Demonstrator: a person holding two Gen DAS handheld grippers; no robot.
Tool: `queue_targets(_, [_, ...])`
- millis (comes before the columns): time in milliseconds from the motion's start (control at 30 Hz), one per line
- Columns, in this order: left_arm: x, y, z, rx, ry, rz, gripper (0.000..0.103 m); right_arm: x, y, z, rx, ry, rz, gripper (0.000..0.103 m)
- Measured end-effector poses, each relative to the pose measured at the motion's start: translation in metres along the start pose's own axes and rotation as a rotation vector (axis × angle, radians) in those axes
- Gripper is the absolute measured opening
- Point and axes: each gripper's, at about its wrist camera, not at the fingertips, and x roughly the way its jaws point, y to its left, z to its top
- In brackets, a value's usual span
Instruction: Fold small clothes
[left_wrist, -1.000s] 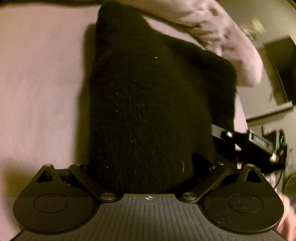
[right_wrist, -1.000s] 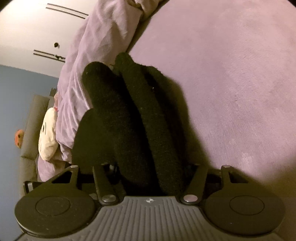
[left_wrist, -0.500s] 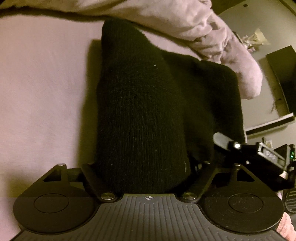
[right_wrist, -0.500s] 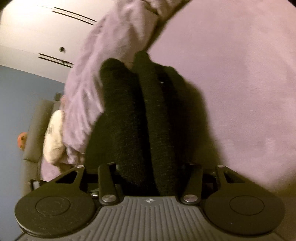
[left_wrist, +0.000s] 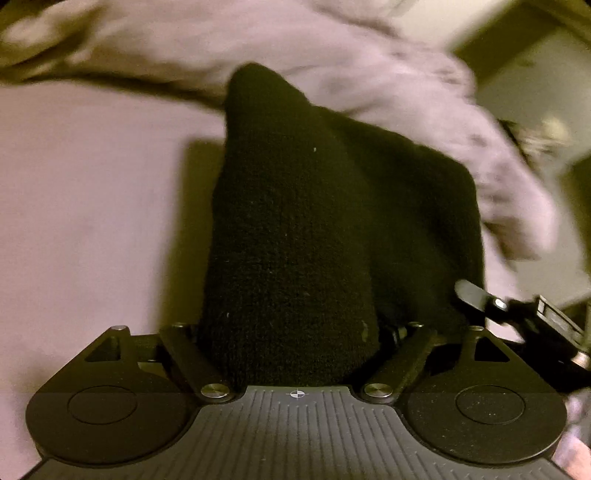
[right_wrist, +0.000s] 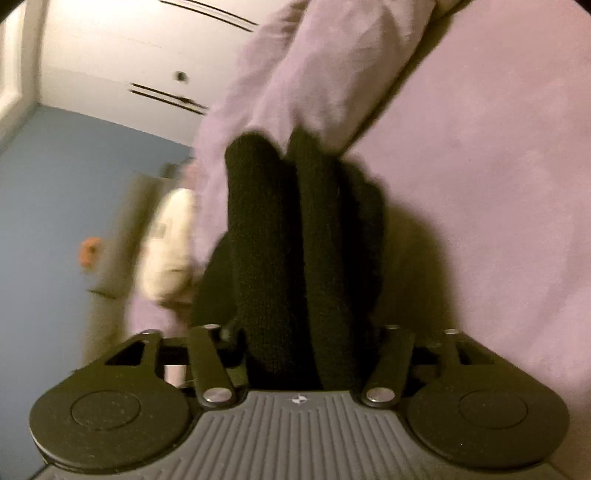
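The black garment (left_wrist: 295, 240) fills the middle of both wrist views, bunched up from 6 o'clock toward 12, over the mauve bed (left_wrist: 92, 221). It sits in the left gripper (left_wrist: 295, 354) and hides the fingers; whether they clamp it I cannot tell, though they have just spread a little. The right gripper (right_wrist: 303, 362) likewise has cloth between hidden fingers, just widening. A rumpled duvet (right_wrist: 295, 74) lies at 12 o'clock. The right gripper's tip shows at 3 o'clock in the left view.

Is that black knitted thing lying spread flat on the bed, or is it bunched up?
Bunched up. The black knit garment rises in thick rolled ridges between both grippers' arms instead of lying flat on the pink bedsheet.
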Motion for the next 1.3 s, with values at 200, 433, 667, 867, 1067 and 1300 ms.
queue_targets(200, [-0.039,0.001,-0.036,0.122,-0.132,0.23,0.084,-0.024,0.045,-0.032,-0.29,-0.125,-0.281,0.058])
queue_targets(433, [-0.037,-0.049,-0.025,0.255,-0.329,0.306,0.095,0.033,0.115,-0.073,-0.647,-0.11,-0.369,0.023])
queue_targets(667, [0.008,-0.031,-0.021,0.196,-0.311,0.394,0.095,0.086,0.134,-0.079,-0.857,-0.13,-0.498,0.017])
queue_targets(867, [0.04,-0.021,-0.029,0.208,-0.293,0.36,0.103,0.093,0.073,-0.074,-0.901,-0.127,-0.555,0.011])
queue_targets(1067, [0.039,-0.003,-0.029,0.132,-0.281,0.284,0.103,0.099,0.068,-0.086,-0.973,-0.193,-0.556,0.011])
queue_targets(1300, [0.0,-0.012,-0.042,0.051,-0.319,0.294,0.103,0.076,0.098,-0.094,-0.929,-0.206,-0.547,0.026])
